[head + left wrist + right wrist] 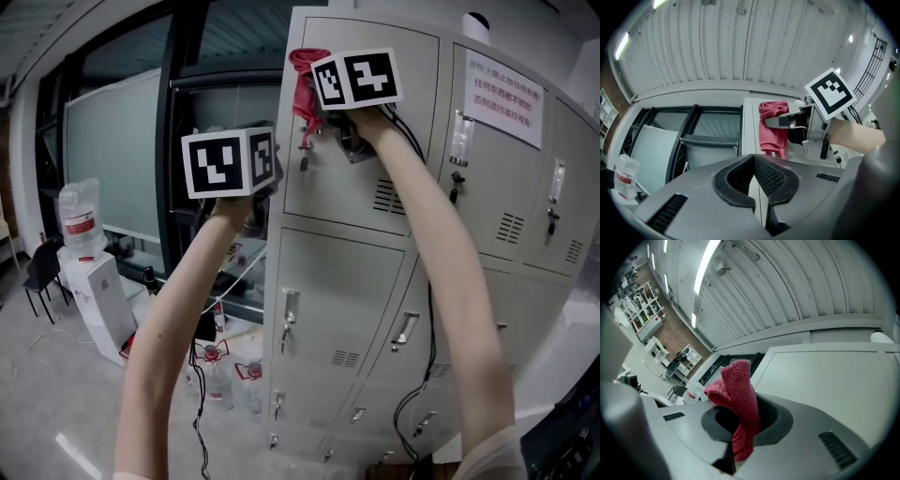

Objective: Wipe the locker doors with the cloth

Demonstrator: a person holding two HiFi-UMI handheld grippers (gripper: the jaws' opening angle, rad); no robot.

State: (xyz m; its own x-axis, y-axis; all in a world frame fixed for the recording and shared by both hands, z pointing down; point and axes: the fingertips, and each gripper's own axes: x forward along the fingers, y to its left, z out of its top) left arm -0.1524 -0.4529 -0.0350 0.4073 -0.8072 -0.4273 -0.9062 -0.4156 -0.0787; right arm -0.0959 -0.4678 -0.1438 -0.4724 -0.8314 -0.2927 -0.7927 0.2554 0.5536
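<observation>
Cloth (737, 390) first: it is a red terry rag, pinched by its middle in my right claw (740, 427), whose jaws are clamped on it so that a folded tuft stands up past the tips and a short tail hangs below. It looks light, soft and floppy, so I judge it will crumple rather than push. The grip is best kept where it is, on the bunched middle, with the free tuft left to flatten and do the rubbing. Too much pressure could drag the fabric out of the pads or put the claw tips on the metal. My left claw (753, 161) is raised beside it with its jaws together and nothing between them. Beyond the claws is the upper left locker door (394, 56), grey painted steel that I expect to be smooth and slick. The rag sits at its top left corner, though I cannot tell whether it is pressed against the panel. A key (304, 157) hangs just below the rag and could snag it. Farther right a printed notice (503, 97) is stuck on a neighbouring door.
</observation>
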